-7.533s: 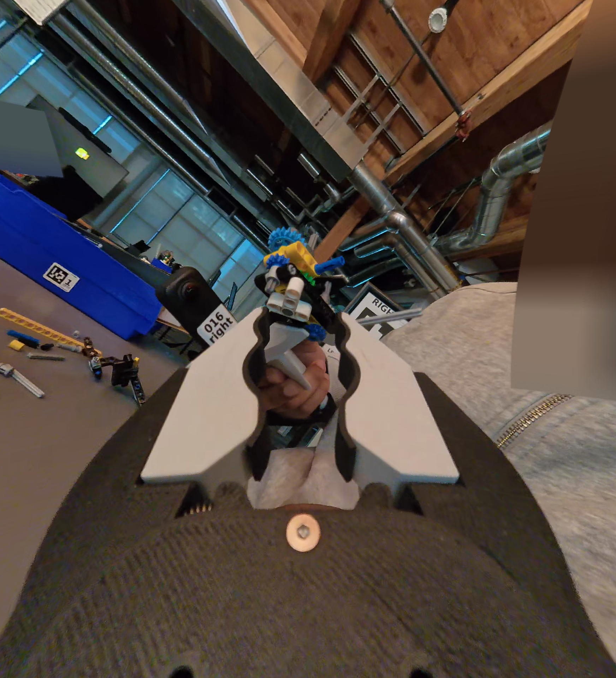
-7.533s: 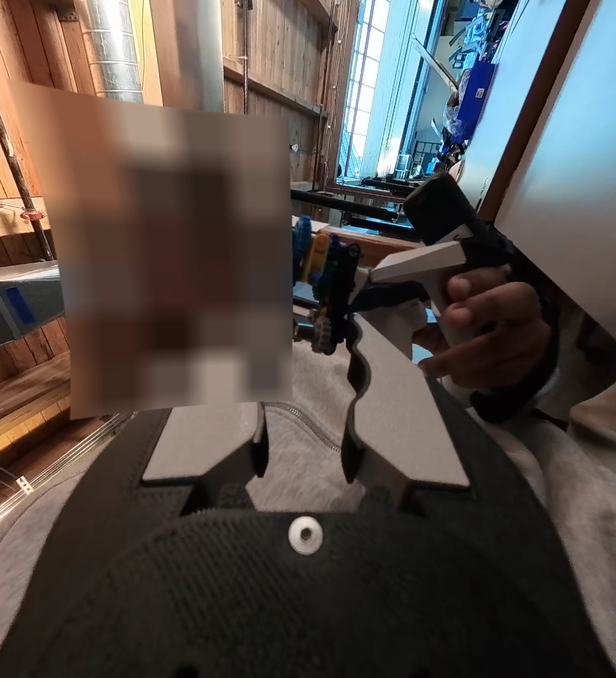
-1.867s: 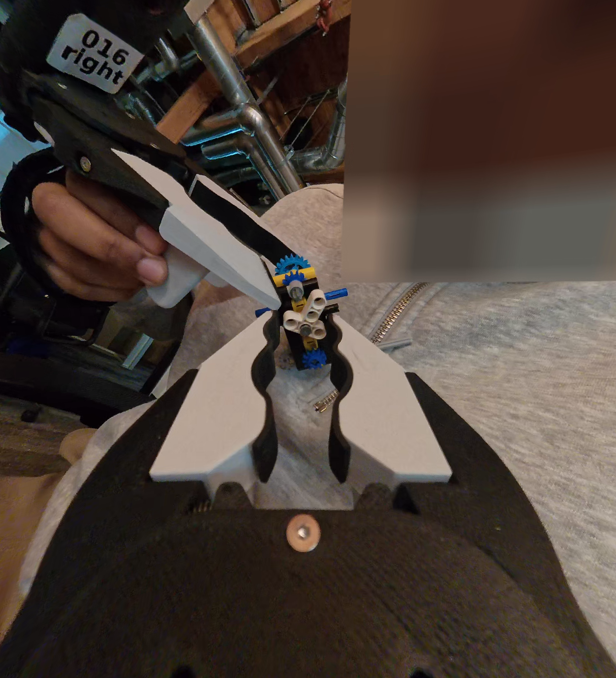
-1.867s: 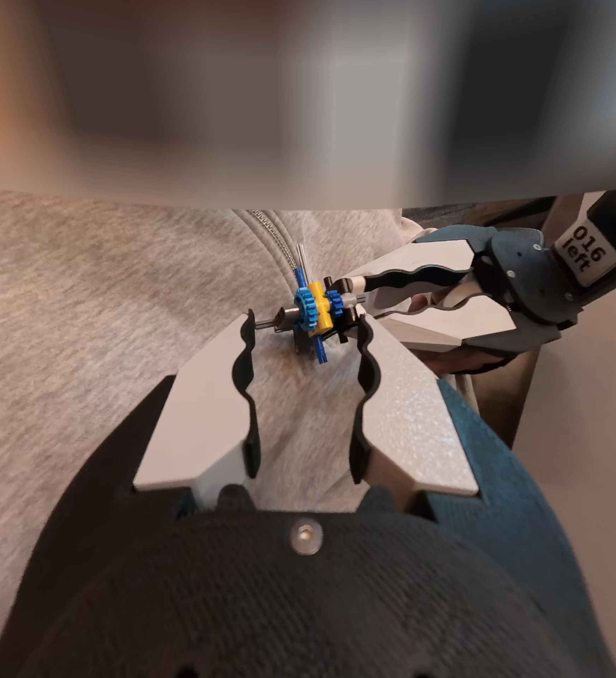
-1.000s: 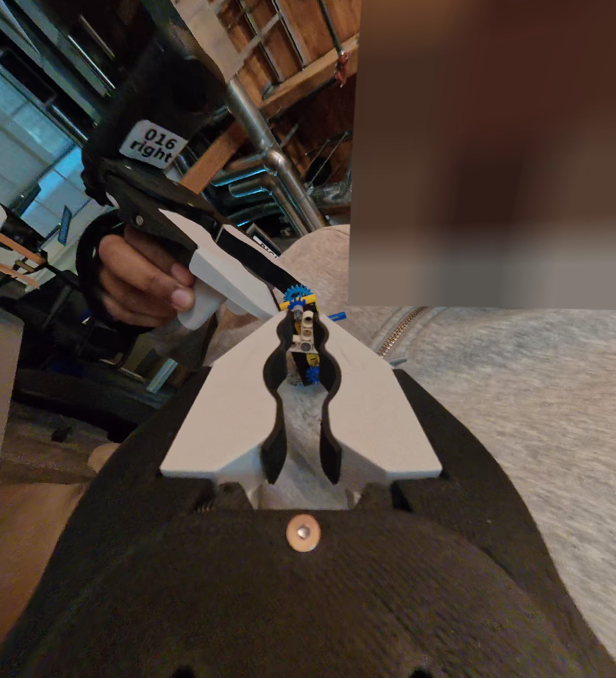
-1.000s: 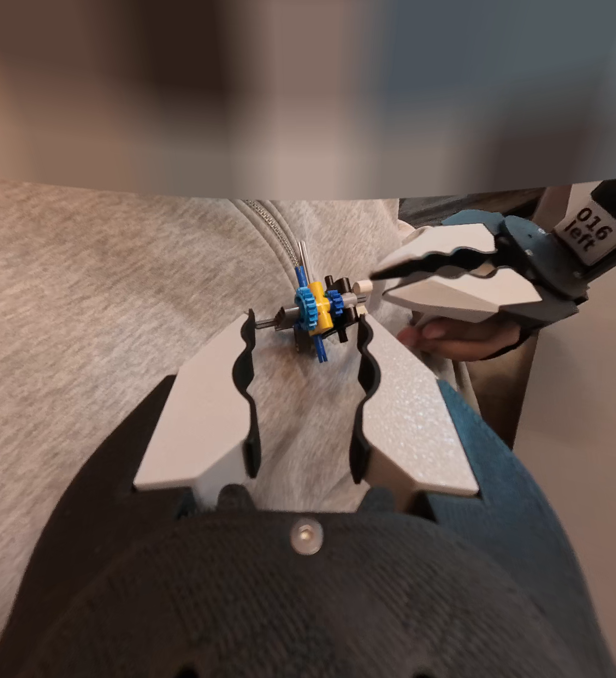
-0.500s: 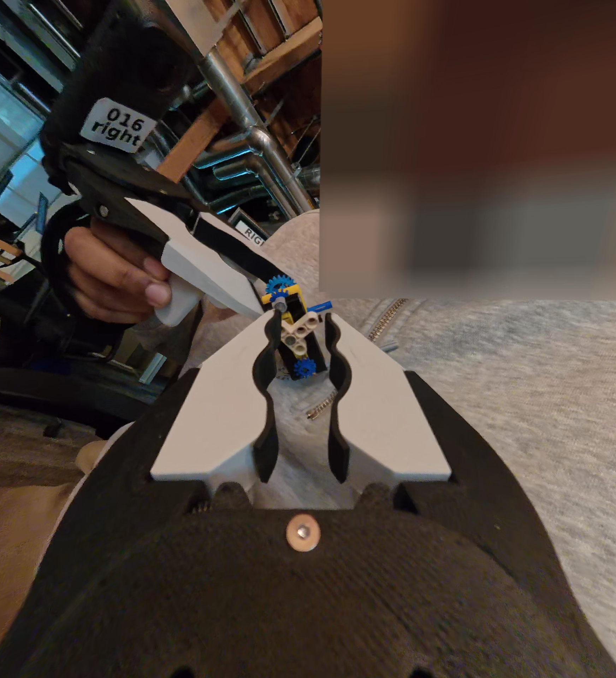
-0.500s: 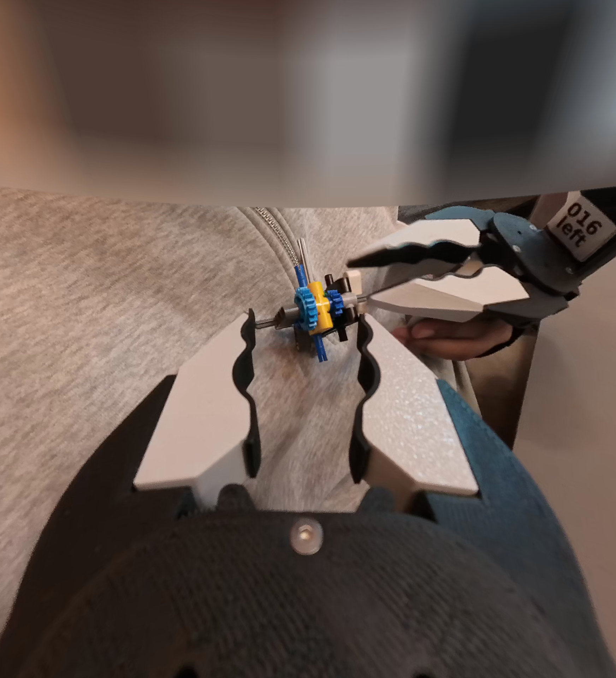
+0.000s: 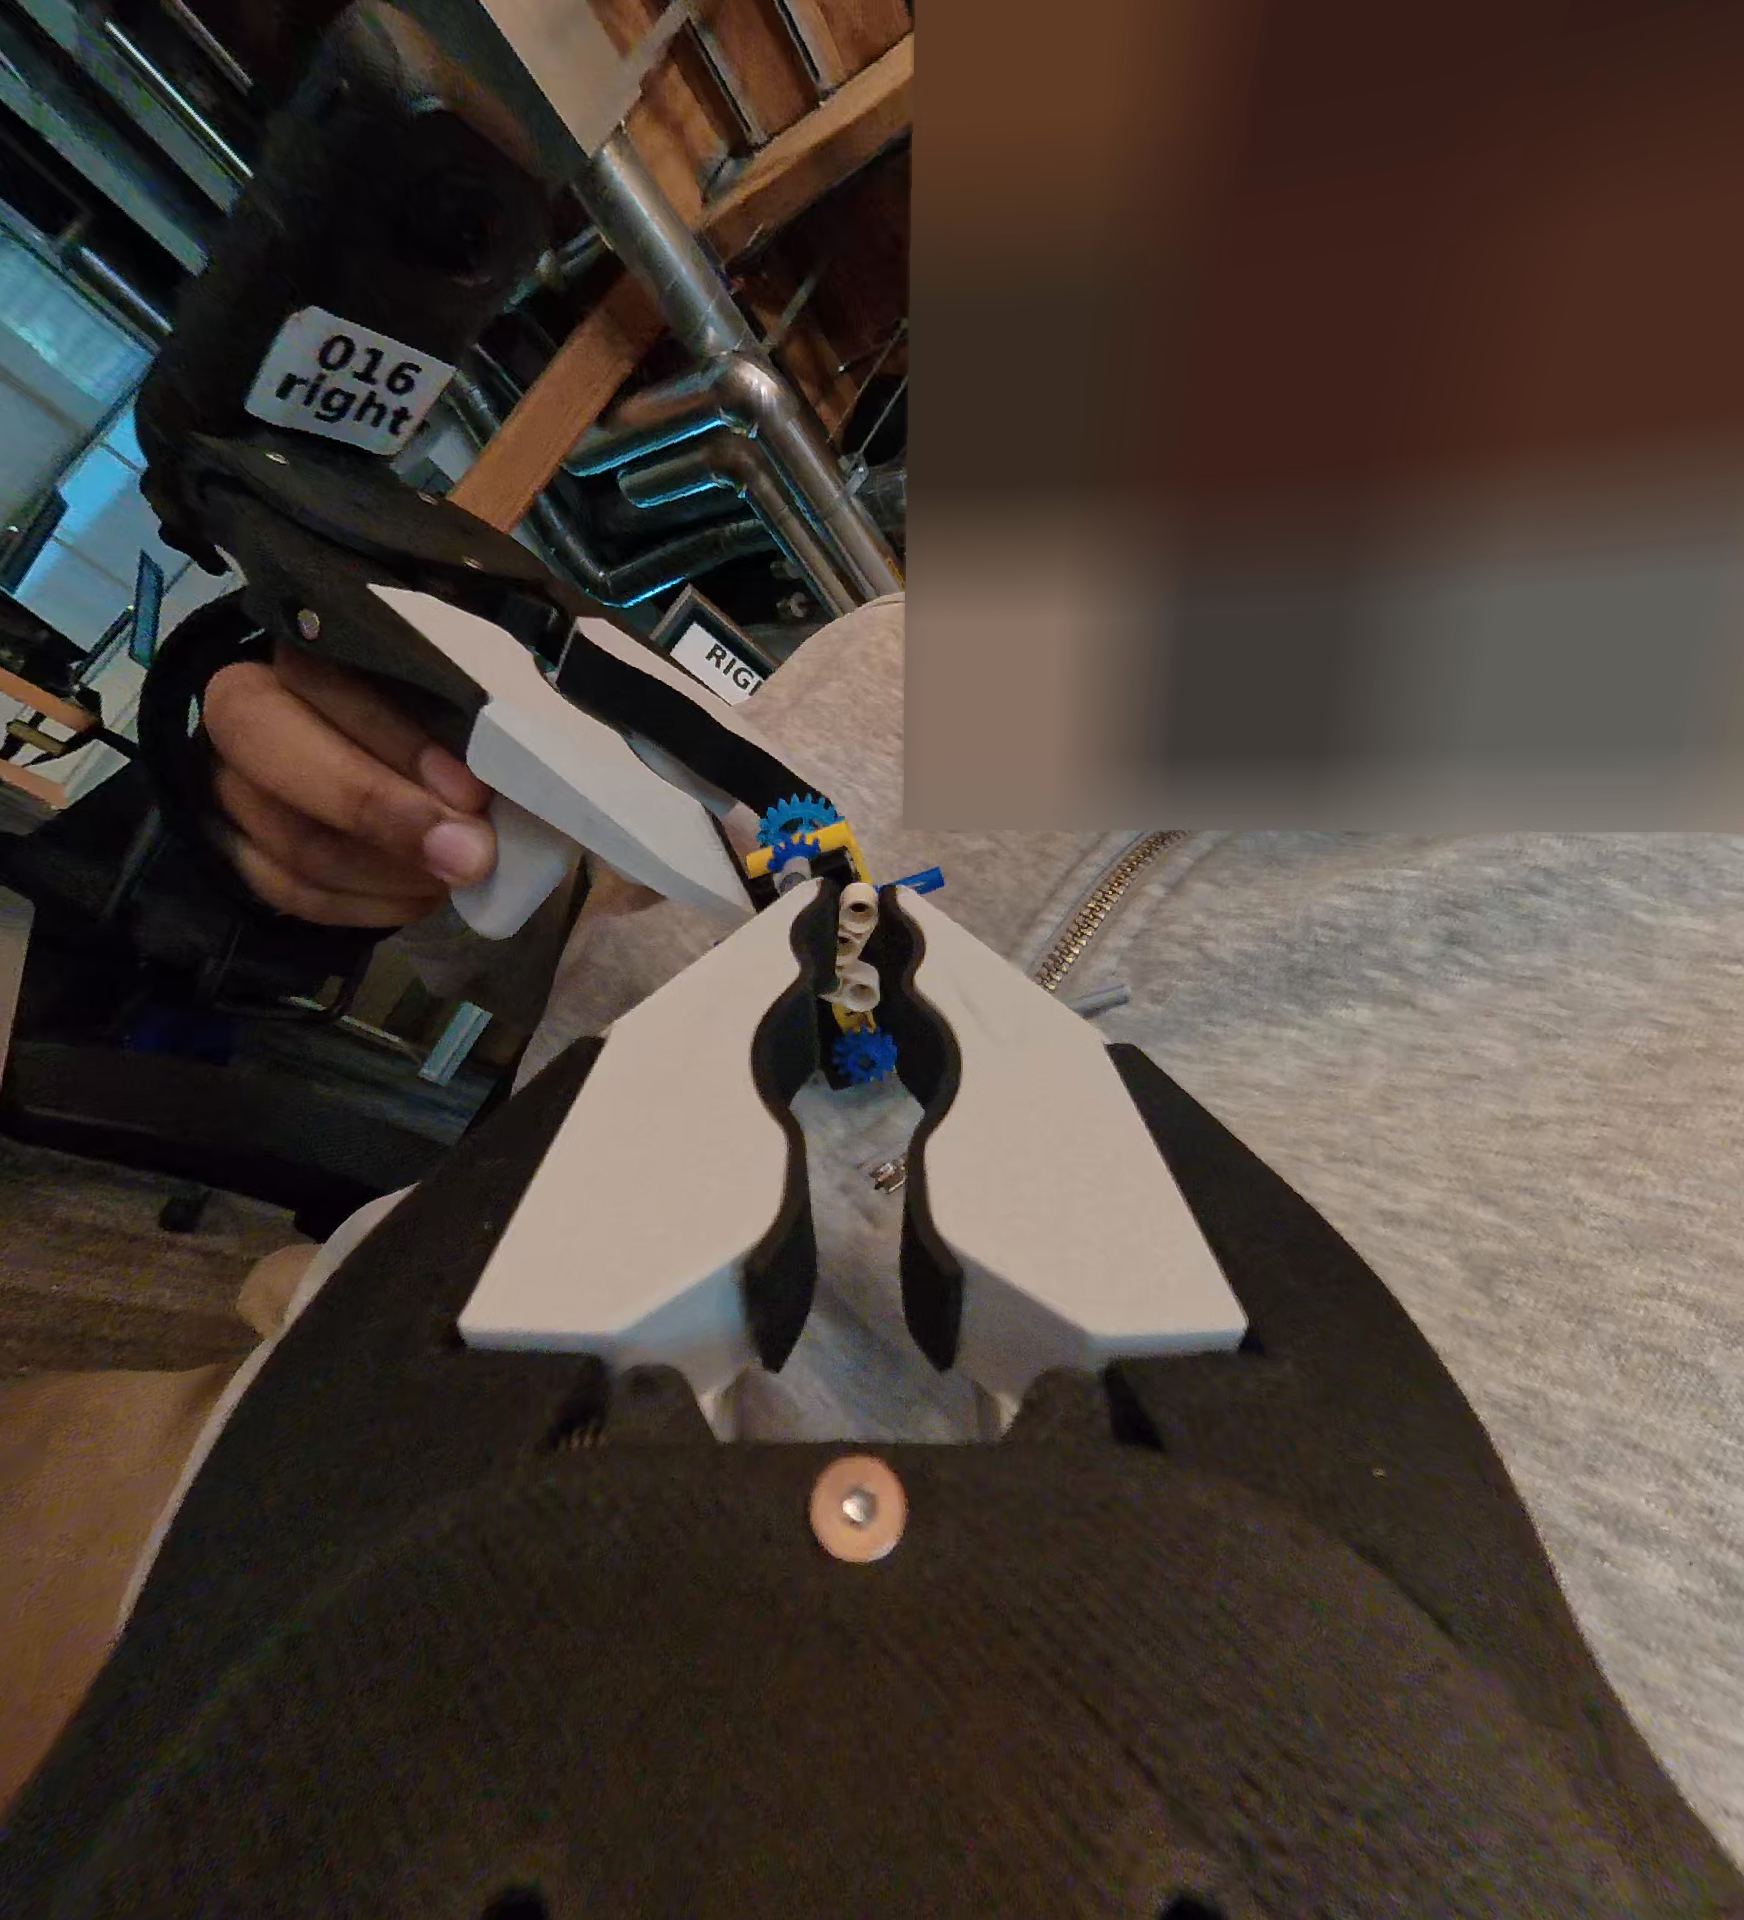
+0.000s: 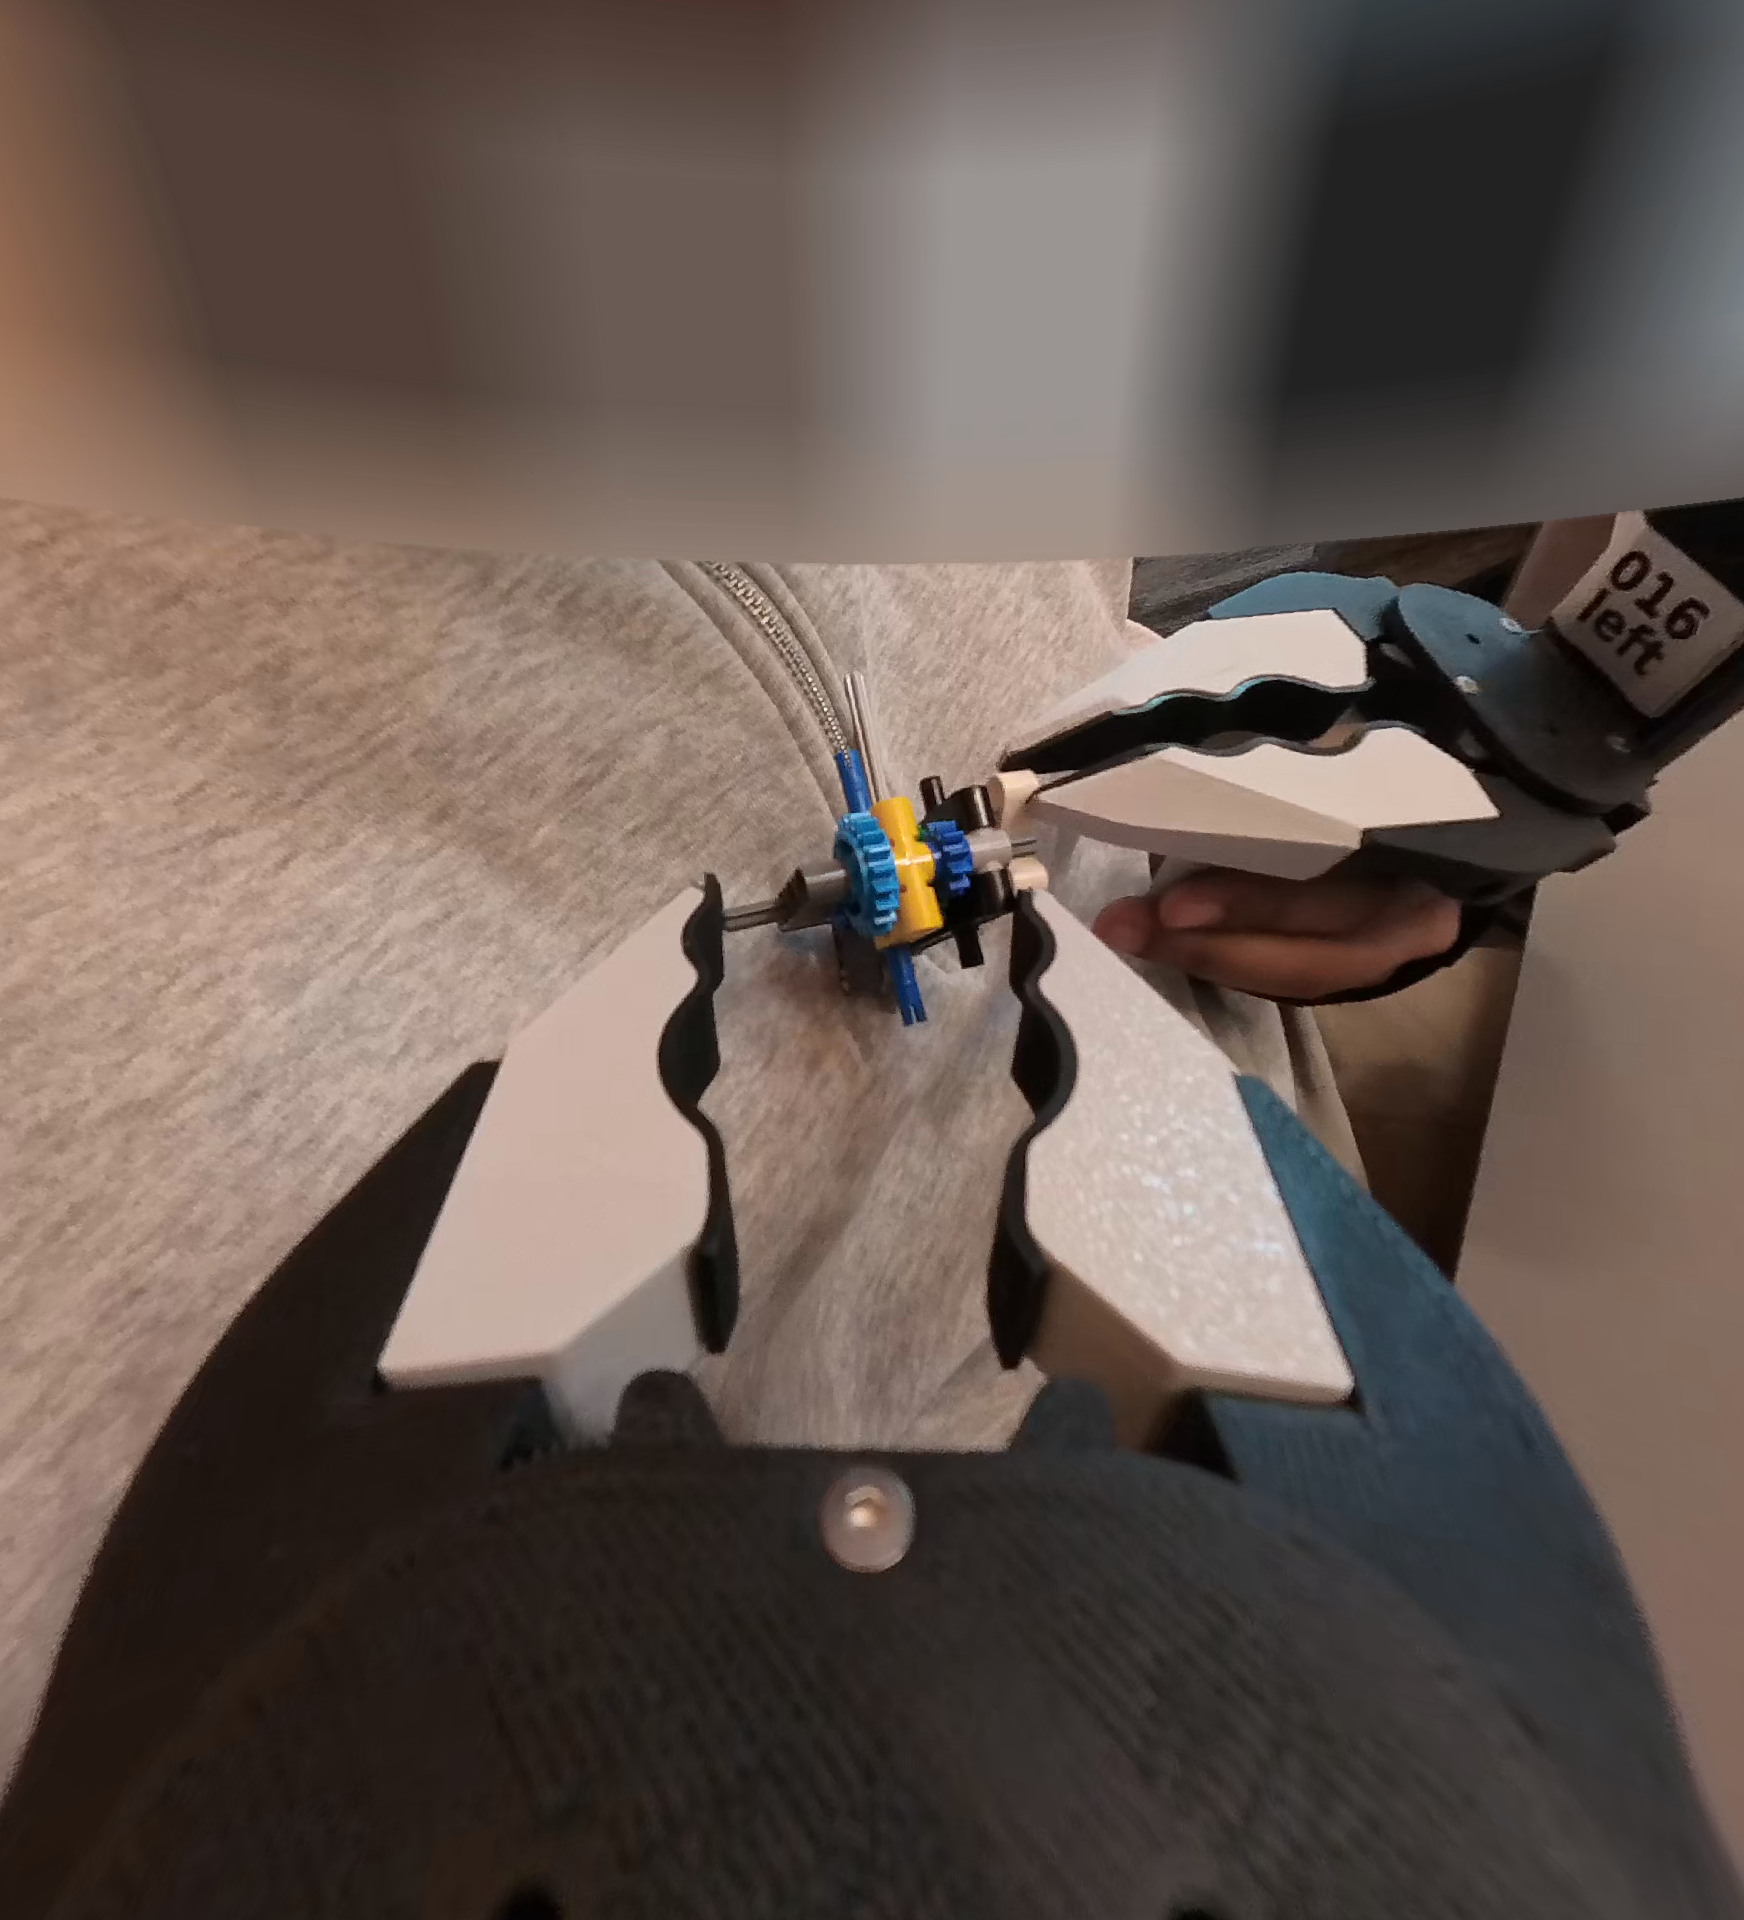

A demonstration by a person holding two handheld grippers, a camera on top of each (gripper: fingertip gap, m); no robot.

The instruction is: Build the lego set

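A small lego assembly (image 10: 899,862) of a blue gear, a yellow block, black parts and blue and grey axles hangs in the air in front of a grey hoodie. My right gripper (image 10: 868,914) is shut on it end to end, one fingertip on the grey axle. The assembly (image 9: 806,842) also shows in the left wrist view, beside the right gripper (image 9: 748,862). My left gripper (image 9: 855,896) is shut on a white connector (image 9: 855,925) at the assembly's end. In the right wrist view the left gripper (image 10: 1019,784) comes in from the right, pinching that white connector (image 10: 1005,795).
The person's grey zip hoodie (image 10: 328,831) fills the space right behind the assembly. A hand (image 9: 328,790) holds the right gripper's handle. Metal pipes (image 9: 702,312) and wooden beams run overhead at the upper left. My right fingertips sit around 4 cm from my left ones.
Half a second ago my left gripper's jaws stood wider around the white connector; now they have closed onto it. The right gripper and the assembly have stayed put.
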